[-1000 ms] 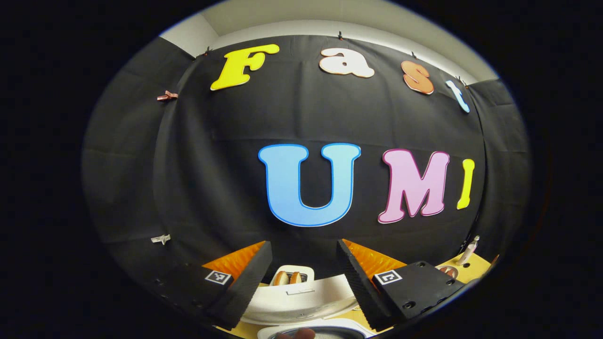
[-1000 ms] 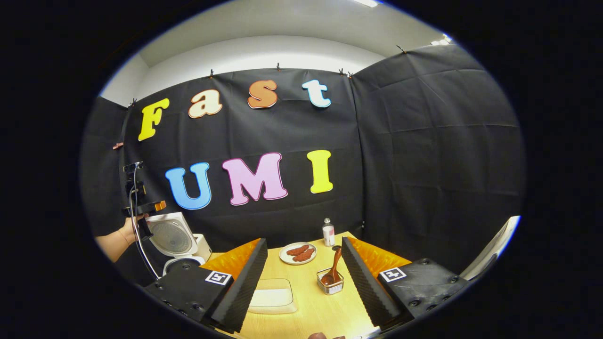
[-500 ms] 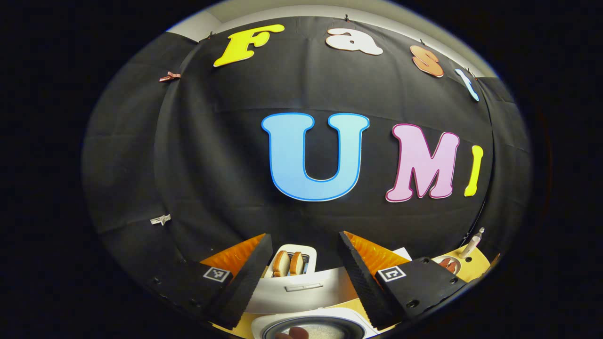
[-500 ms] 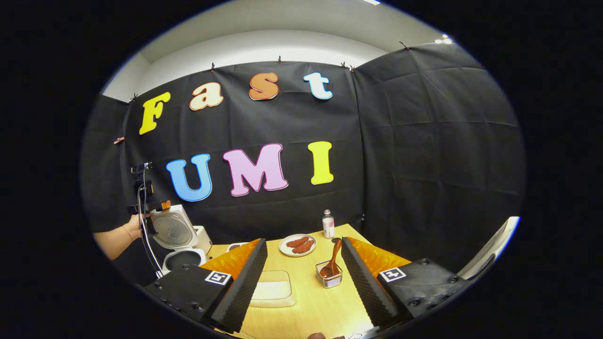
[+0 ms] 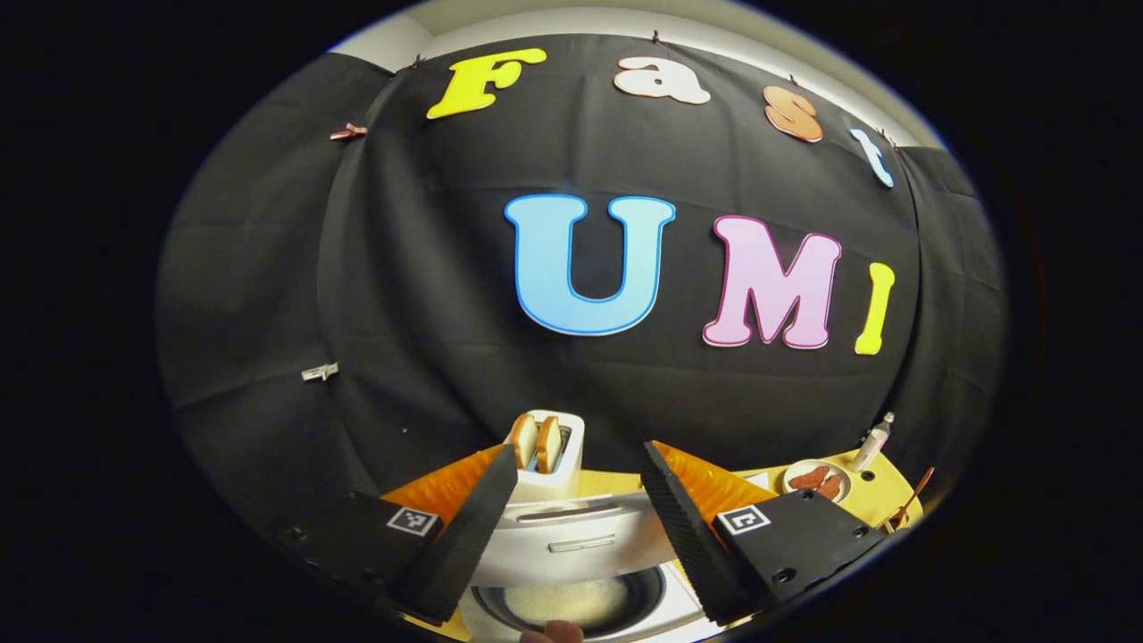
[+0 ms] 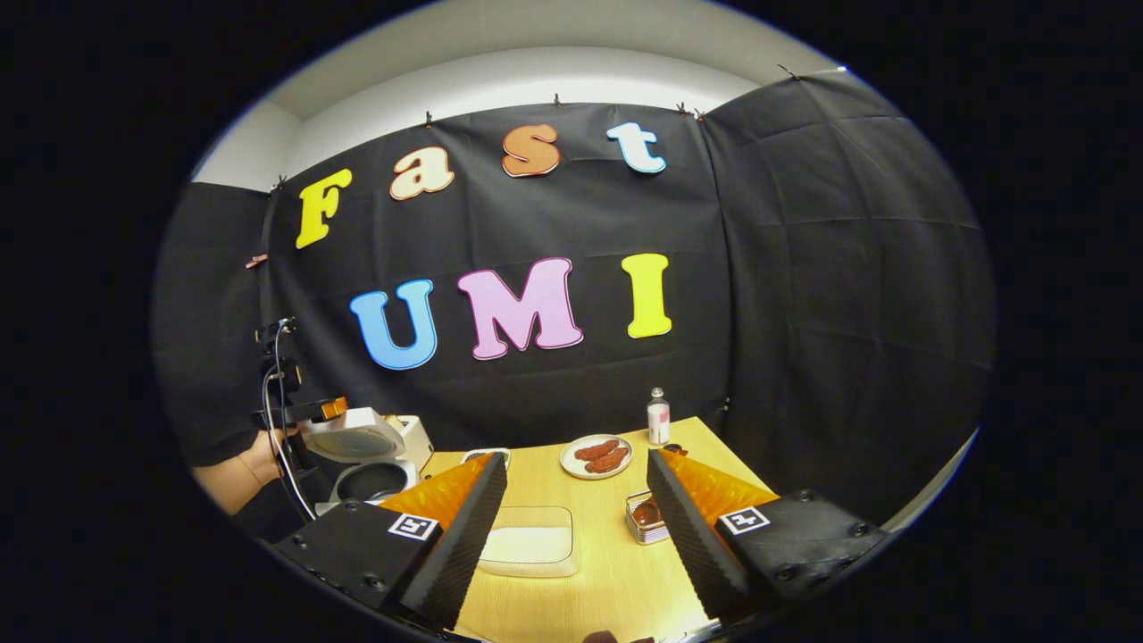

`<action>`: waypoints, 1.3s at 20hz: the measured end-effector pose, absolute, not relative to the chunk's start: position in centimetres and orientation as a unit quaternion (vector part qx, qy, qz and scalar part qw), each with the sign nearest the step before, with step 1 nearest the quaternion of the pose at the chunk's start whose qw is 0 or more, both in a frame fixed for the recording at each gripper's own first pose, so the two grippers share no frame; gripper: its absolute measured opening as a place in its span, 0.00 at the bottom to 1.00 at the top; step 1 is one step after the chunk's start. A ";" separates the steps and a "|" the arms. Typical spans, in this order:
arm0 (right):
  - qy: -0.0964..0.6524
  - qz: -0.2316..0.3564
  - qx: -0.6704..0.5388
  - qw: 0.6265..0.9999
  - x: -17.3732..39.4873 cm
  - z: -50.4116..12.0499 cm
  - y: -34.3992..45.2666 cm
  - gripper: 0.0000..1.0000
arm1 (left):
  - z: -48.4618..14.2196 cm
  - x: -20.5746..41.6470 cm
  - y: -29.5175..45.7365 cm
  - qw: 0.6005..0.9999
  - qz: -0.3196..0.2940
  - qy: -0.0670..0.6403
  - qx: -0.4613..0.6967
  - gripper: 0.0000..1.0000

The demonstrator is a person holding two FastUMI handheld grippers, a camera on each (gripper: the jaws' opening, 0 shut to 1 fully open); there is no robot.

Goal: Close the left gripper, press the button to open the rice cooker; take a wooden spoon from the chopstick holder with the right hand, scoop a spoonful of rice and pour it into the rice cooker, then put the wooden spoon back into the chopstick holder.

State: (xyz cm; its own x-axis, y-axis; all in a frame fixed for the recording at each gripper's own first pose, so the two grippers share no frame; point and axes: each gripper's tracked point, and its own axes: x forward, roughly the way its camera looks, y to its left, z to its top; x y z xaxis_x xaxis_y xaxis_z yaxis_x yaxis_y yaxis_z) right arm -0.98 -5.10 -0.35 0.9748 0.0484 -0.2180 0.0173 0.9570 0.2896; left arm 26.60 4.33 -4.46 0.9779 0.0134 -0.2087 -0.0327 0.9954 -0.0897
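Note:
The white rice cooker stands at the table's left with its lid raised over the dark pot. A hand holds my left gripper just beside that lid. In the left gripper view my left gripper is open, and the lid and pot lie between and below its fingers. My right gripper is open above the table. The chopstick holder with the wooden spoon sits by its right finger, partly hidden. A clear tray of rice lies between the fingers.
A toaster with two bread slices stands behind the cooker. A plate of sausages and a small bottle sit at the back of the wooden table. Black cloth walls close the back and right.
The left gripper view has dropped, so more of the pot and toaster shows. My right gripper has come lower and nearer the holder, and its right finger now hides the spoon's handle.

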 end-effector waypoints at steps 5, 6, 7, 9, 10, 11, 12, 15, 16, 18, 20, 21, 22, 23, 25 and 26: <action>0.121 0.019 0.145 0.982 -1.9 -1.2 -6.0 0.98 | -8.5 23.6 3.2 0.990 0.027 0.130 -0.050 0.99; 0.124 0.019 0.144 0.982 -2.0 -1.5 -6.2 0.98 | -9.4 23.2 3.0 0.989 0.029 0.137 -0.052 0.98; 0.126 0.019 0.145 0.981 -2.1 -1.6 -6.4 0.98 | -10.2 22.8 2.9 0.987 0.032 0.144 -0.056 0.98; 0.127 0.018 0.148 0.981 -2.3 -1.5 -6.6 0.98 | -11.8 22.1 2.8 0.985 0.040 0.155 -0.057 0.99; 0.128 0.018 0.148 0.981 -2.4 -1.7 -6.7 0.98 | -12.6 22.0 2.7 0.985 0.042 0.160 -0.052 0.98; 0.128 0.018 0.147 0.981 -2.4 -1.8 -6.8 0.98 | -13.4 21.8 2.6 0.984 0.044 0.166 -0.047 0.98; 0.129 0.018 0.146 0.981 -2.5 -1.8 -6.9 0.98 | -13.9 21.6 2.5 0.984 0.044 0.167 -0.044 0.99; 0.129 0.022 0.148 0.980 -2.7 -1.9 -6.7 0.98 | -15.4 21.0 2.1 0.983 0.045 0.175 -0.040 0.99; 0.128 0.023 0.151 0.980 -2.8 -1.9 -6.6 0.98 | -16.0 20.8 2.0 0.982 0.045 0.180 -0.038 0.99; 0.126 0.021 0.147 0.981 -2.6 -2.0 -6.7 0.98 | -17.3 20.4 1.8 0.979 0.047 0.194 -0.035 0.99; 0.126 0.023 0.142 0.982 -2.5 -1.9 -6.7 0.98 | -18.3 20.0 1.7 0.977 0.049 0.207 -0.037 0.99; 0.126 0.024 0.140 0.982 -2.5 -2.0 -6.6 0.98 | -18.8 19.9 1.6 0.976 0.050 0.211 -0.036 0.99; 0.127 0.026 0.139 0.982 -2.6 -2.0 -6.6 0.98 | -19.2 19.9 1.6 0.975 0.051 0.215 -0.034 0.99; 0.129 0.025 0.139 0.981 -2.7 -2.0 -6.5 0.98 | -19.5 19.7 1.5 0.974 0.051 0.217 -0.032 0.99; 0.126 0.027 0.149 0.980 -2.5 -1.7 -6.4 0.98 | -19.7 19.7 1.5 0.975 0.051 0.216 -0.031 0.99; 0.124 0.027 0.151 0.980 -2.4 -1.4 -6.5 0.98 | -19.8 19.6 1.4 0.974 0.052 0.217 -0.030 0.99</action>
